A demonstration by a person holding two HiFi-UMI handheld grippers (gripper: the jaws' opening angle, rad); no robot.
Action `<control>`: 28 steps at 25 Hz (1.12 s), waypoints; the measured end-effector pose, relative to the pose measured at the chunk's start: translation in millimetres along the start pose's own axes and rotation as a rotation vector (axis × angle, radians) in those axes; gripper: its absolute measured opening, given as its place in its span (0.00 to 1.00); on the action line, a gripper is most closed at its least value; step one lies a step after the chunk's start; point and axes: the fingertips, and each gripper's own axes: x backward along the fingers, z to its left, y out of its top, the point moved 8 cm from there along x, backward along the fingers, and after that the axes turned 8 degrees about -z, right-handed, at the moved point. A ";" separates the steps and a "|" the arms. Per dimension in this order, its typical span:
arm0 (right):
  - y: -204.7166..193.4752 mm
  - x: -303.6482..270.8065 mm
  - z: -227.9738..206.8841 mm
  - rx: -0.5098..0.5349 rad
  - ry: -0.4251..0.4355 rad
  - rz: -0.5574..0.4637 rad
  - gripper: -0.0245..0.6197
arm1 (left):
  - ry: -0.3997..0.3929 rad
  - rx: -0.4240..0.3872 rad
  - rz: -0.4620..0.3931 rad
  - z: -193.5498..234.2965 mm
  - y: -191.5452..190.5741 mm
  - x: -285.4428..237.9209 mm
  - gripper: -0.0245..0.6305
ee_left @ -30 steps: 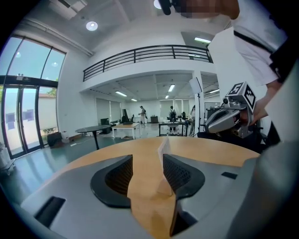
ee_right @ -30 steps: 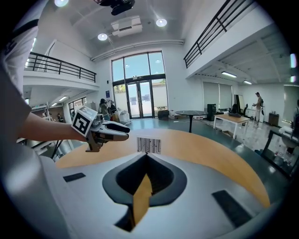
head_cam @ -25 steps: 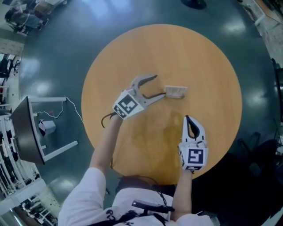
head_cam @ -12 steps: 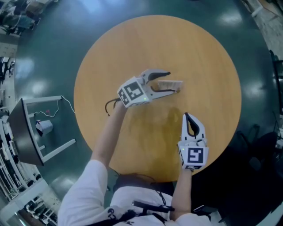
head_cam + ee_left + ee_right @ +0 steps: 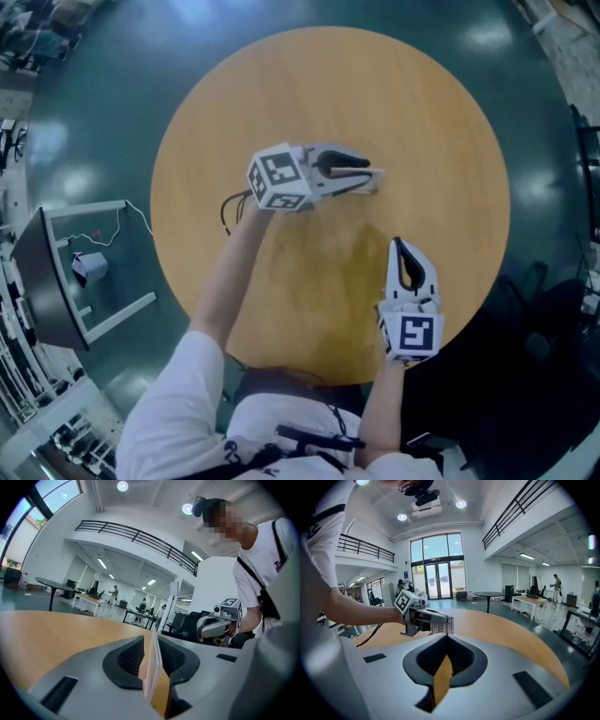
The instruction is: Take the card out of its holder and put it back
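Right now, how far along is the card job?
Done: left gripper has just closed its jaws on the card holder, edge-on between the pads. In hand: that grip only. Left: both removal and reinsertion; right gripper is shut, empty, apart from it.

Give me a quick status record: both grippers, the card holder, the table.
left gripper: jaws have just been closing; now shut on the card holder, pads on both faces
card holder: on edge between the left jaws; card inside cannot be told apart from it
right gripper: jaws together, nothing between them, apart from the holder, nearer the person
table: round, wooden
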 end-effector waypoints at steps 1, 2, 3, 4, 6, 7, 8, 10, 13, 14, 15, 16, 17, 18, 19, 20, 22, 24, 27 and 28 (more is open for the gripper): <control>1.1 0.0 2.7 -0.005 -0.001 -0.002 0.07 | -0.009 0.002 0.002 -1.0 0.8 1.8 0.16; 2.0 0.2 4.3 -0.008 -0.002 -0.005 0.07 | -0.017 0.001 0.006 -2.1 1.7 2.3 0.13; 2.4 0.5 4.5 -0.007 0.001 -0.008 0.07 | -0.021 -0.003 0.010 -2.9 2.4 1.6 0.11; 2.7 0.4 4.1 -0.004 0.004 -0.011 0.07 | -0.024 -0.007 0.013 -3.3 3.0 0.5 0.10; 3.9 -0.7 5.1 -0.001 0.009 -0.013 0.07 | -0.026 -0.016 0.020 -2.8 3.8 0.3 0.10; 5.0 -0.9 6.0 0.000 0.011 -0.014 0.07 | -0.027 -0.020 0.026 -2.7 4.1 0.5 0.10; 6.1 -0.3 6.1 0.000 0.013 -0.016 0.07 | -0.029 -0.023 0.033 -2.9 4.1 0.0 0.09; 8.6 1.8 4.1 0.003 0.013 -0.024 0.07 | -0.031 -0.032 0.051 -3.7 3.9 -2.6 0.09; 11.7 3.5 1.5 0.009 0.008 -0.032 0.07 | -0.036 -0.044 0.069 -3.8 3.3 -3.8 0.08; 12.9 4.0 1.2 0.012 0.008 -0.037 0.07 | -0.038 -0.046 0.072 -3.7 3.8 -3.5 0.08; 14.2 4.8 1.0 0.014 0.007 -0.041 0.07 | -0.039 -0.049 0.074 -3.8 4.9 -3.2 0.08; 15.6 5.9 0.7 0.014 0.007 -0.045 0.07 | -0.039 -0.053 0.076 -4.1 6.8 -3.4 0.08; 16.8 7.0 0.2 0.014 0.006 -0.049 0.07 | -0.039 -0.060 0.077 -4.7 9.2 -4.1 0.08; 17.8 7.8 -0.1 0.014 0.005 -0.054 0.07 | -0.040 -0.068 0.080 -5.5 11.8 -5.0 0.08; 18.5 8.4 0.2 0.014 0.005 -0.058 0.07 | -0.041 -0.077 0.084 -6.6 14.2 -5.4 0.08; 19.1 8.8 1.5 0.015 0.005 -0.061 0.07 | -0.042 -0.085 0.090 -7.8 16.1 -4.9 0.08; 21.5 10.2 5.8 0.014 0.006 -0.071 0.07 | -0.038 -0.098 0.100 -9.8 19.5 -1.6 0.08; 26.6 12.7 9.2 0.013 0.002 -0.096 0.07 | -0.027 -0.108 0.100 -10.5 25.0 2.5 0.08; 32.5 14.9 10.1 0.019 -0.008 -0.126 0.07 | -0.012 -0.126 0.096 -9.8 37.2 5.5 0.08; 33.8 15.2 10.0 0.022 -0.009 -0.134 0.07 | -0.006 -0.132 0.096 -10.0 41.7 6.3 0.08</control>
